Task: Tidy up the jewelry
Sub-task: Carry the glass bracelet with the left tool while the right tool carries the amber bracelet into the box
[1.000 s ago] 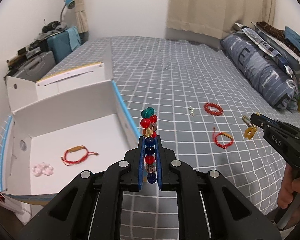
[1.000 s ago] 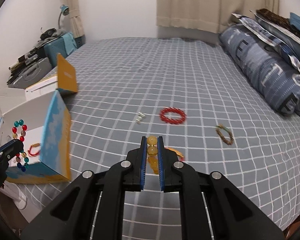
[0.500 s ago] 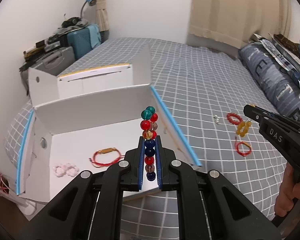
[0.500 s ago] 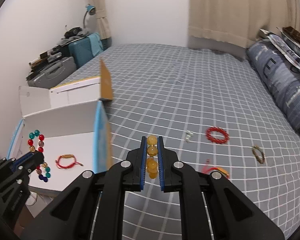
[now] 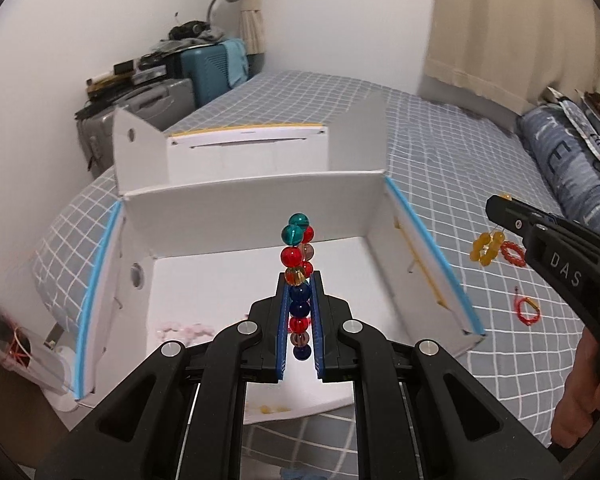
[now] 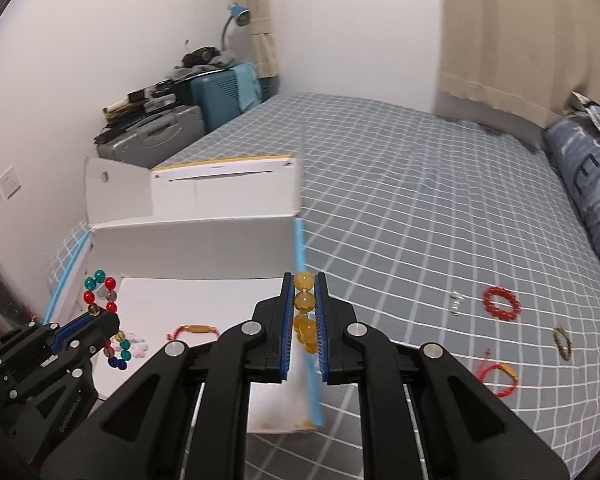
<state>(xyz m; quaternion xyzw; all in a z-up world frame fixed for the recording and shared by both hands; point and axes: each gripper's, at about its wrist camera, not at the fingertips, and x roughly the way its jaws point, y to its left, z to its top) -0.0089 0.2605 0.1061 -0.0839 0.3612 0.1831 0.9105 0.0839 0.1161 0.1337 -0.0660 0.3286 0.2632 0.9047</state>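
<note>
The left gripper (image 5: 299, 312) is pinching a multicolour bracelet (image 5: 298, 256) above the white box (image 5: 260, 204); the right gripper (image 6: 304, 312) is clamping an amber bracelet (image 6: 305, 312) over the box's 3 o'clock wall.

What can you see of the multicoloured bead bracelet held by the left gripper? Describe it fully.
The multicoloured bead bracelet is a loop of round, glassy-looking beads in teal, red, dark blue, amber and smoky pink. The left gripper has its jaws shut on the loop's lower half, so it stands upright, squeezed narrow, teal beads on top. It hangs in the air over the open white box, touching nothing but the blue pads.
</note>
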